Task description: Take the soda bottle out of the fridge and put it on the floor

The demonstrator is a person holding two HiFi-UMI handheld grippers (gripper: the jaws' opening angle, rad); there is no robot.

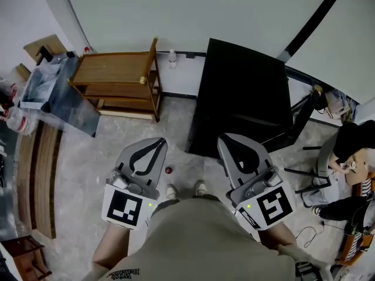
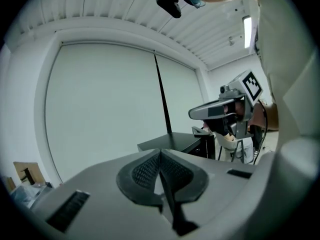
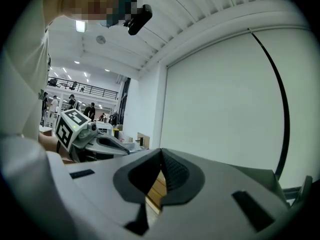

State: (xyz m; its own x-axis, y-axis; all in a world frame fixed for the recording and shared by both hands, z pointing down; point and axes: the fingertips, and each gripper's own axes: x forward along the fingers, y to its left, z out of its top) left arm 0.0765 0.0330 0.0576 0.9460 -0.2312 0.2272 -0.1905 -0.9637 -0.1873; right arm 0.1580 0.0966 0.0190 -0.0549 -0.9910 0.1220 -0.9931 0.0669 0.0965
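A black fridge (image 1: pixel 243 101) stands against the wall ahead, door closed; no soda bottle shows in or around it. My left gripper (image 1: pixel 158 141) is raised over the floor left of the fridge, jaws together and empty. My right gripper (image 1: pixel 226 139) hangs in front of the fridge's near face, also shut with nothing held. In the left gripper view the left gripper's (image 2: pixel 160 155) jaws meet tip to tip, the fridge's top (image 2: pixel 172 143) lies beyond and the right gripper (image 2: pixel 220 111) shows at right. In the right gripper view the right gripper's (image 3: pixel 161 154) jaws touch.
A wooden shelf unit (image 1: pixel 120 84) stands left of the fridge, a small clear bottle (image 1: pixel 171 58) by the wall between them. A small red object (image 1: pixel 169 170) lies near my shoes. Clutter and plastic sheeting (image 1: pixel 53 92) sit at left; a seated person (image 1: pixel 351 142) and tripod legs at right.
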